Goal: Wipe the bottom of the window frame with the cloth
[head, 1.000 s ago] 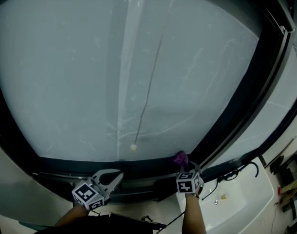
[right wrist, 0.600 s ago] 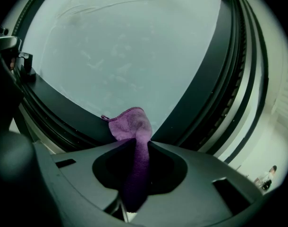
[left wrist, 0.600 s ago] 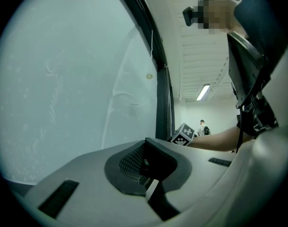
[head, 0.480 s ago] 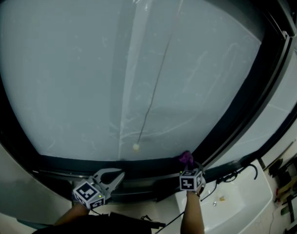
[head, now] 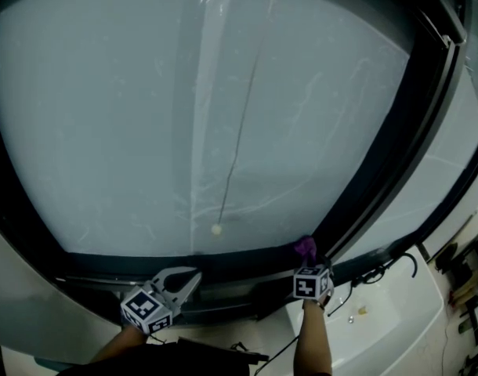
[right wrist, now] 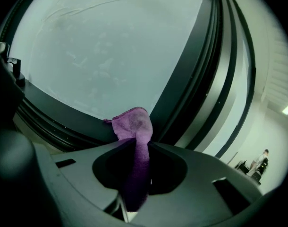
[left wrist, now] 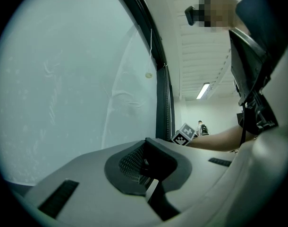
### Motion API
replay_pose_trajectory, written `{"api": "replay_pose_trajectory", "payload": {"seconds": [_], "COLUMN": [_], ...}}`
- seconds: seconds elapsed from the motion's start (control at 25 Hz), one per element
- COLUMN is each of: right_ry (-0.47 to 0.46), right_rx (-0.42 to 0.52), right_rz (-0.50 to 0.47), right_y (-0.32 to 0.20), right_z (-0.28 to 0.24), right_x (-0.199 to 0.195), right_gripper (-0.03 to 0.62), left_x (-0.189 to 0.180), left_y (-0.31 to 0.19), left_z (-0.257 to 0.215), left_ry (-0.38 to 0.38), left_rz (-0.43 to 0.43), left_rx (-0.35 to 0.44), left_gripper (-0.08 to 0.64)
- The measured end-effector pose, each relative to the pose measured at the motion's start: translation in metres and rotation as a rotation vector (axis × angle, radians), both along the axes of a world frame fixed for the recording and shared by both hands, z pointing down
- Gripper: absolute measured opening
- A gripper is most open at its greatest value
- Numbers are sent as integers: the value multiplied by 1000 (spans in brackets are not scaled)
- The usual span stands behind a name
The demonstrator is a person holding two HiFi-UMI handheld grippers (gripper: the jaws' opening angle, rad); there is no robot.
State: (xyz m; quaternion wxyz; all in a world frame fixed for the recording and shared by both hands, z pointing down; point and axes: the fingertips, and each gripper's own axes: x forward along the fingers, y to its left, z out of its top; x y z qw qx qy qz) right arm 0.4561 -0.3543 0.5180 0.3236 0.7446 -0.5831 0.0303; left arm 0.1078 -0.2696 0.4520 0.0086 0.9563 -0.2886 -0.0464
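A purple cloth (head: 305, 247) hangs out of my right gripper (head: 308, 262), which is shut on it. The cloth's free end (right wrist: 133, 123) presses against the dark bottom rail of the window frame (right wrist: 59, 111), right at the corner where the rail meets the slanting dark mullion (right wrist: 191, 74). In the head view that bottom rail (head: 223, 258) runs along under the big frosted pane. Lower left, my left gripper (head: 181, 277) stays just below the rail, shut with nothing in it (left wrist: 146, 161).
A thin blind cord ends in a small bead (head: 216, 229) in front of the glass, left of the cloth. A white sill (head: 388, 323) with a black cable (head: 378, 277) lies lower right, with tools (head: 468, 282) beyond it.
My right gripper and the cloth have slid to the right along the bottom rail, into the corner at the mullion. The left gripper has barely moved.
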Motion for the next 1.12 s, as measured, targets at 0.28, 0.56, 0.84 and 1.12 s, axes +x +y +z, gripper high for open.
{"api": "replay_pose_trajectory", "payload": {"seconds": [0.28,0.56,0.84,1.12], "right_ry": [-74,-192,-279,-438], "right_rx": [32,65,40,162], "right_rz": [43,79,42,-102], "right_y": [13,22,45,86], "right_z": [7,11,25,20], "right_x": [9,15,-2,-31], "right_gripper": [75,75,75,75], "left_x": [1,2,1,0], "left_y": [1,3,3,4], "left_z": [0,-2,-4,-1], "left_ry": [1,29,34,46], "left_rz": [3,9,17,20], "left_rx": [-18,-20,-11,-20], "left_gripper": [2,2,2,2]}}
